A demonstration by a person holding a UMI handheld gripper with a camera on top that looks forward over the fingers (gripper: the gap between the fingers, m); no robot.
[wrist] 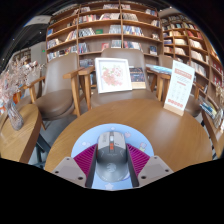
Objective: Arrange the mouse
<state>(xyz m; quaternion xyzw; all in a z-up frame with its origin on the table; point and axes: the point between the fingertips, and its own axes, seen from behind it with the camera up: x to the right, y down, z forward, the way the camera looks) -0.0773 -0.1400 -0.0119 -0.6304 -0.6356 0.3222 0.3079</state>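
Note:
A grey mouse (112,158) with an orange-marked wheel lies lengthwise between my fingers, over a light blue mouse mat (93,139) with small white flowers. The mat rests on a round wooden table (175,135). My gripper (112,168) is shut on the mouse, with both pink pads (86,158) pressing against its sides. The mouse's underside is hidden, so I cannot tell whether it touches the mat.
Beyond the round table stands a second wooden table with a framed picture (113,73) and a white and orange sign (180,85). A wooden chair (58,92) stands to the left. Bookshelves (110,28) fill the back wall. A display of cards (15,85) is at far left.

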